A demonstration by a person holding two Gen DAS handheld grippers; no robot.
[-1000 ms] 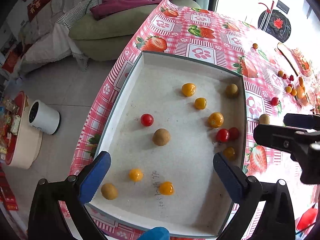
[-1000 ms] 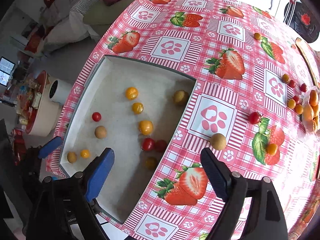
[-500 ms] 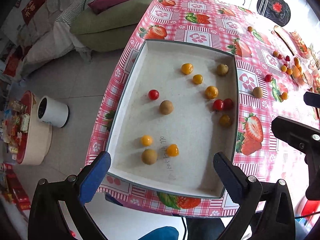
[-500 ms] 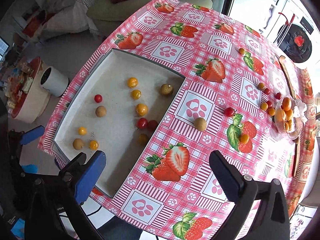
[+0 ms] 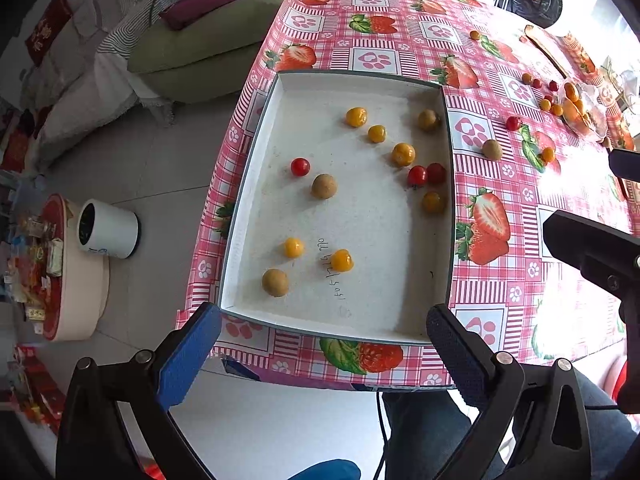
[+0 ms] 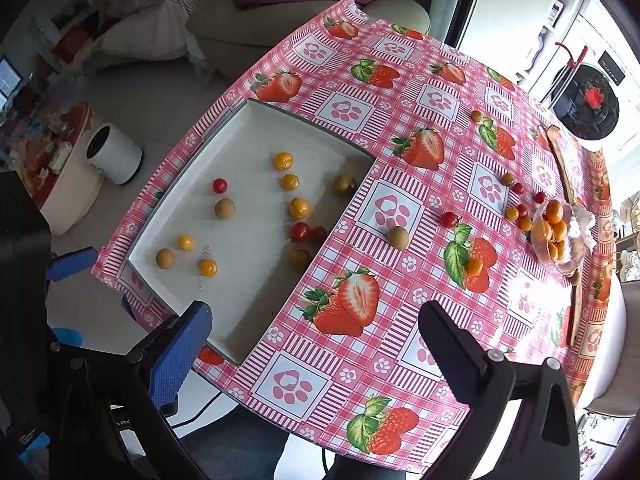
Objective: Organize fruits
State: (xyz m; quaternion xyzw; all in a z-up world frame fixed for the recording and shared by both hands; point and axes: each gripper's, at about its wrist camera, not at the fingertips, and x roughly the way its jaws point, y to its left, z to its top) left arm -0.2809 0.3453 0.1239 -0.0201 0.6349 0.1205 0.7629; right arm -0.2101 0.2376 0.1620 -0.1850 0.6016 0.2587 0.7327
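Both the left claw (image 5: 322,354) and right claw (image 6: 316,344) hang released, empty. The brown fruit (image 6: 398,237) sits on the counter (image 6: 400,360), frame center, above the nearer right claw, beside the tray (image 6: 256,344).

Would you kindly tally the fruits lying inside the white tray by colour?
In the white tray:
Yellow-orange fruits: 6
Red fruits: 3
Brown fruits: 3
Total: 12
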